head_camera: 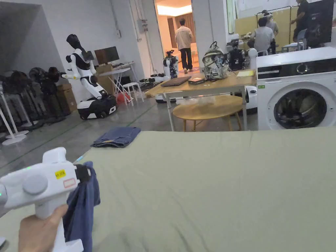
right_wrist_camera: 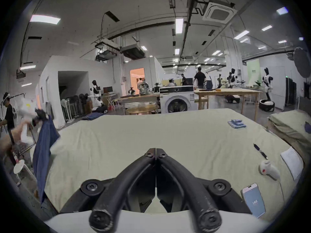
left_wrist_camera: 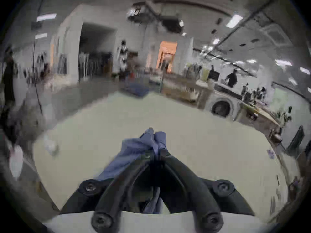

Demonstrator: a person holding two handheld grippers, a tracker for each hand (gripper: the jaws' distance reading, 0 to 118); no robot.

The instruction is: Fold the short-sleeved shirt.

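A dark blue shirt hangs bunched from my left gripper at the near left corner of the pale green table. In the left gripper view my left gripper is shut on a fold of the blue shirt, which sticks out past the tips. My right gripper is shut with nothing between its jaws, held above the near middle of the table. From there the shirt hangs over the table's left edge under the left gripper.
Folded blue jeans lie at the far left corner. On the right of the table lie a phone, a white device, a pen, paper and blue packs. A washing machine and wooden tables stand beyond.
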